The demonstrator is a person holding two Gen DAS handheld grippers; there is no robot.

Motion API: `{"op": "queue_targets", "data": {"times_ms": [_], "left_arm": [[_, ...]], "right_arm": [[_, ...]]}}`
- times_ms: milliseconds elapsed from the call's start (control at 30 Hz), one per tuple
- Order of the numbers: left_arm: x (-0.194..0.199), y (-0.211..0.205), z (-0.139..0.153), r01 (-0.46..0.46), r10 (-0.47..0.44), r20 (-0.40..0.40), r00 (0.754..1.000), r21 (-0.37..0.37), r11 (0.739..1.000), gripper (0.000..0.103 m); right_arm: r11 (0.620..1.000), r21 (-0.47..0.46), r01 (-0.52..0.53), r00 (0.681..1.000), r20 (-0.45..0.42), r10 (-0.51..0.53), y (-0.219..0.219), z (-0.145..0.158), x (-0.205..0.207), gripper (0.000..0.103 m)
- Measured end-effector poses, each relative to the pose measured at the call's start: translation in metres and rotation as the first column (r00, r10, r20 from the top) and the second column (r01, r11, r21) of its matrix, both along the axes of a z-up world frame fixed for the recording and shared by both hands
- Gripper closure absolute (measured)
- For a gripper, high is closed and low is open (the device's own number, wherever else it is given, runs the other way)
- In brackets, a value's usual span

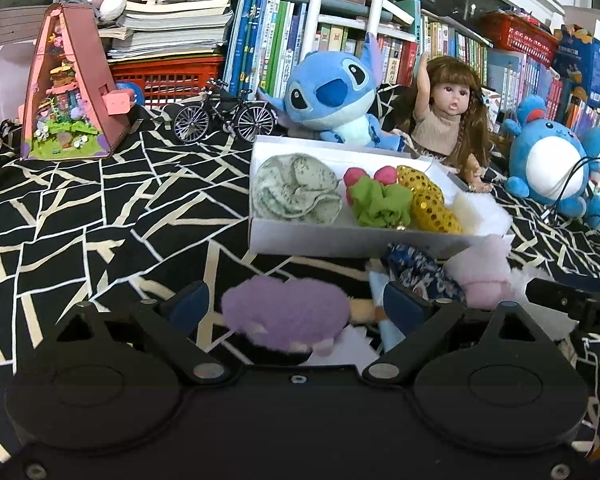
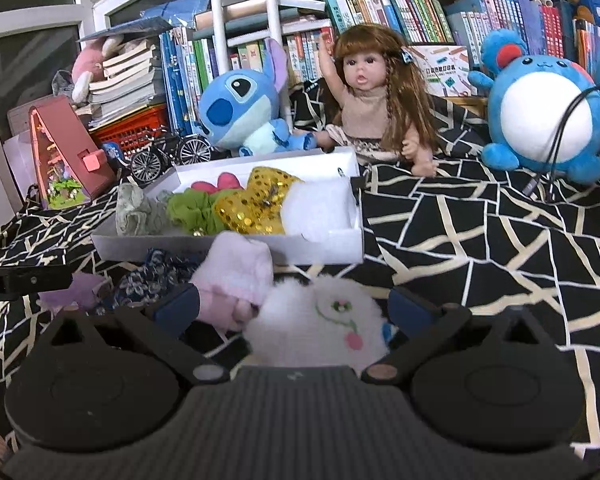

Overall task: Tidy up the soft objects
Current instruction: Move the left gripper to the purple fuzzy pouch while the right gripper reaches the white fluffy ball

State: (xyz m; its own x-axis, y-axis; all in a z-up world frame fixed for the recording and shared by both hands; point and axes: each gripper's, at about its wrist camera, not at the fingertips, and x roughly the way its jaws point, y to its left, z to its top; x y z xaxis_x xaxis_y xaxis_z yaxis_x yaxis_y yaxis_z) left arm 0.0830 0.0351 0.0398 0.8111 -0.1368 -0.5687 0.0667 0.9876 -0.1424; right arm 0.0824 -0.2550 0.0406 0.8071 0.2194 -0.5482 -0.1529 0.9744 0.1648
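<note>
A white box [image 1: 300,242] [image 2: 204,246] on the black patterned cloth holds a pale green scrunchie [image 1: 298,188], a green and red one [image 1: 376,200], a gold sequin piece [image 1: 428,200] [image 2: 256,204] and white fluff [image 2: 320,208]. In front of it lie a dark floral scrunchie [image 1: 424,276] [image 2: 156,276] and a pink soft piece [image 1: 484,280] [image 2: 236,276]. My left gripper [image 1: 296,304] is open around a fuzzy purple piece [image 1: 284,316]. My right gripper [image 2: 296,308] is open around a fluffy white piece [image 2: 324,324].
Behind the box sit a blue Stitch plush [image 1: 332,96], a doll [image 1: 448,120], a round blue plush [image 1: 548,160], a model bicycle [image 1: 224,116] and a pink miniature house [image 1: 68,88]. Books and red baskets [image 1: 168,80] line the back.
</note>
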Motion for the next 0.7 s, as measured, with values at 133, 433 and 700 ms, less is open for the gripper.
{"op": "queue_targets", "data": {"times_ms": [133,433,700], "left_arm": [[-0.007,0.002,-0.006,-0.005,0.005,-0.002,1.000,0.016,1.000,0.009],[-0.017,0.000,-0.014,0.005,-0.005,0.006,1.000,0.045,0.999,0.009],[-0.014,-0.003,-0.019,-0.009,0.009,0.013,1.000,0.057,0.998,0.009]], "right_arm": [[1.000,-0.002,0.011,1.000,-0.005,-0.011,-0.001,-0.006,-0.003,0.000],[1.000,-0.015,0.026,1.000,-0.013,-0.026,0.000,-0.018,-0.007,0.000],[0.999,-0.024,0.037,0.999,-0.024,-0.038,0.002,-0.027,-0.006,0.000]]}}
